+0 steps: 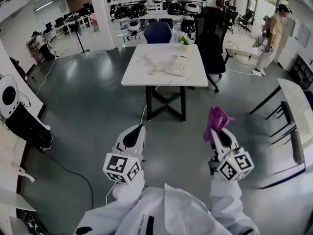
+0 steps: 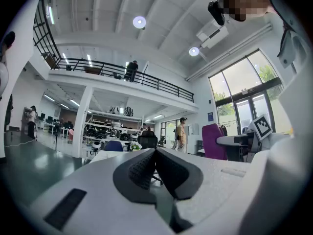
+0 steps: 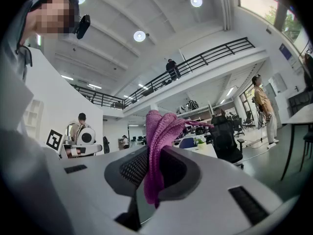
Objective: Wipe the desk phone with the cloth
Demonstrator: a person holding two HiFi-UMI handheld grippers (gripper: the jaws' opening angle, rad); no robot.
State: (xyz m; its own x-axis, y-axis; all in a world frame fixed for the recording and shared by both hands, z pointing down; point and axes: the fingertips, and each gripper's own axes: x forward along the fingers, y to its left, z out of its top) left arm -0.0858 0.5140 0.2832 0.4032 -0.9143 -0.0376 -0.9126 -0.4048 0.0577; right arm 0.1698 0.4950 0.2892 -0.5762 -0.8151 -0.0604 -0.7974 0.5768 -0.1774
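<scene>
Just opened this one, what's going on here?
A person in a white coat stands on the grey floor, some way short of a white rectangular table, with a gripper in each hand. The right gripper has its jaws shut on a purple knitted cloth. The left gripper has its jaws together with nothing between them. The cream desk phone sits on the table ahead, out of reach of both grippers; wiping has not begun.

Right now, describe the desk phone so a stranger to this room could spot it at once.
Find the white table standing alone on the dark floor ahead. On its right half lies the desk phone, a pale flat box with keys; the potted plant behind it is green and upright.
</scene>
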